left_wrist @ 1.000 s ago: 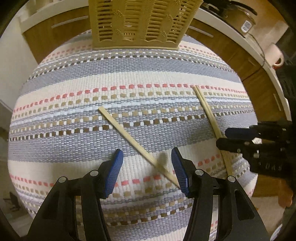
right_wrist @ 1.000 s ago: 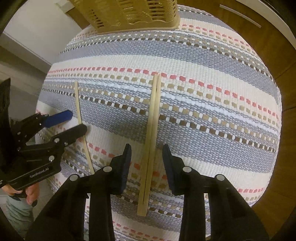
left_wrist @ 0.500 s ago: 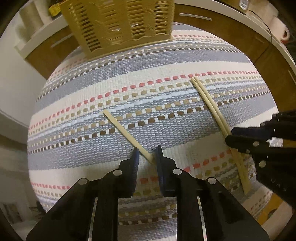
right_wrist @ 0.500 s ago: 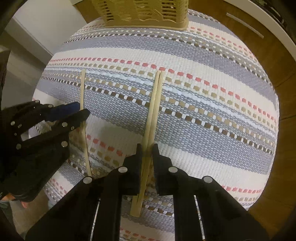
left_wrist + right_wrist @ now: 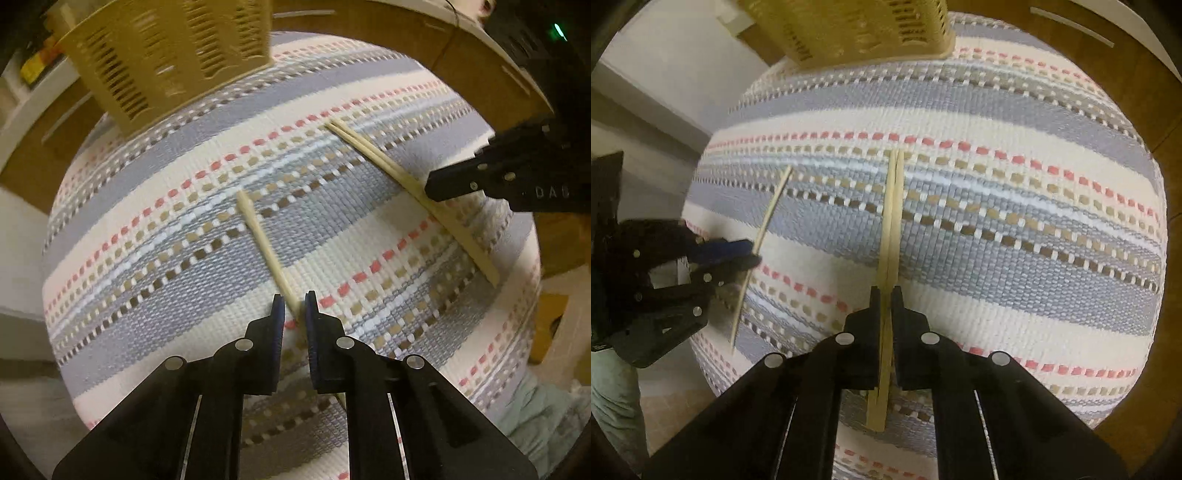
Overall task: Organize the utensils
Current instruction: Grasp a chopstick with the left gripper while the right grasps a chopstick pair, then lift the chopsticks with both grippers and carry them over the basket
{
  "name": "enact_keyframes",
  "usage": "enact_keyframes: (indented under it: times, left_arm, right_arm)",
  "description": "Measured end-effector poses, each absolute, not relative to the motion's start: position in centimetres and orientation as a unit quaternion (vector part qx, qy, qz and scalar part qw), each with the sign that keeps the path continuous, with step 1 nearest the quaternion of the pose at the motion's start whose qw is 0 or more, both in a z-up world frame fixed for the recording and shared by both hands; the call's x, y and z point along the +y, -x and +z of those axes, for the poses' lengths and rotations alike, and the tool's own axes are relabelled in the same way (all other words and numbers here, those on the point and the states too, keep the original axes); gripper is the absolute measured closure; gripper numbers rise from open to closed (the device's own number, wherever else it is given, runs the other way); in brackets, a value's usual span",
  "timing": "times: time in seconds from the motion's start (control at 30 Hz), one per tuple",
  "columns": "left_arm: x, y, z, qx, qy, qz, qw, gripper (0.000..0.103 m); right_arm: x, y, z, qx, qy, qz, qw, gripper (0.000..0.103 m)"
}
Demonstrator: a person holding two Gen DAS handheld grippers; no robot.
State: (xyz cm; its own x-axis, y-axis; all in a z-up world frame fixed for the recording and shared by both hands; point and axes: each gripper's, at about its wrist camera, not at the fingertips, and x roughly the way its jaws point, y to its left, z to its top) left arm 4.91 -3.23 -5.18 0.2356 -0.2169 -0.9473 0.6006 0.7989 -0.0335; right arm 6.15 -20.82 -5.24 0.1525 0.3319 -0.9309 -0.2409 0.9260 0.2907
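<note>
Noting both grips: left gripper [image 5: 294, 304] pinches single chopstick [image 5: 258, 236] near its rear end; right gripper [image 5: 885, 295] clamps chopstick pair [image 5: 892, 221], both just above striped surface [image 5: 997, 240]. Basket [image 5: 849, 26] sits beyond. Risk, we judge: thin sticks pivot/slip w/ off-centre grip.

Your left claw [image 5: 294, 306] is clamped on the near end of a single chopstick [image 5: 260, 240], which points away toward the tan slotted basket [image 5: 173, 55] at the far edge of the striped woven surface [image 5: 184, 229]. To the right of that basket line, your right claw [image 5: 439, 186] grips a pair of chopsticks [image 5: 373, 155] lying side by side.
</note>
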Motion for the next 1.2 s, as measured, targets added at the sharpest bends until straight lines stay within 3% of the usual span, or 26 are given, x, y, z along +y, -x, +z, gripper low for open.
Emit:
enact_keyframes:
  times: [0.13,0.17,0.33,0.53,0.57,0.63,0.77,0.93,1.2]
  left_arm:
    - [-2.8,-5.7,-4.7,0.569,-0.141,-0.261,0.767,0.088]
    - [-2.9,-5.9,-4.7,0.574,-0.139,-0.256,0.765,0.088]
    - [-4.0,-7.4,-5.8,0.596,-0.133,-0.240,0.755,0.088]
    - [-6.6,-10.8,-6.5,0.615,-0.165,-0.227,0.737,0.088]
    - [-7.4,-11.1,-6.5,0.617,-0.173,-0.223,0.735,0.088]
    - [-8.4,-11.3,-6.7,0.617,-0.190,-0.214,0.733,0.090]
    - [-9.4,-10.9,-6.7,0.597,-0.205,-0.210,0.746,0.099]
    - [-8.4,-11.0,-5.7,0.566,-0.144,-0.229,0.779,0.099]
    - [-3.4,-13.2,0.6,0.470,-0.024,-0.236,0.850,0.099]
  right_arm:
    - [-20.3,-6.4,-4.4,0.612,-0.016,0.182,0.770,0.067]
    - [-20.0,-6.6,-4.3,0.610,-0.010,0.180,0.771,0.064]
    - [-18.3,-7.0,-5.0,0.625,0.023,0.169,0.762,0.064]
    - [-17.2,-8.0,-5.8,0.637,0.058,0.138,0.756,0.078]
    - [-16.9,-7.8,-5.9,0.639,0.066,0.139,0.754,0.086]
    - [-15.3,-7.8,-6.3,0.635,0.093,0.130,0.756,0.091]
    - [-14.3,-7.3,-6.4,0.629,0.098,0.138,0.759,0.093]
    - [-15.9,-6.9,-4.8,0.603,0.066,0.164,0.778,0.093]
    - [-20.0,-6.7,0.3,0.511,-0.008,0.196,0.837,0.093]
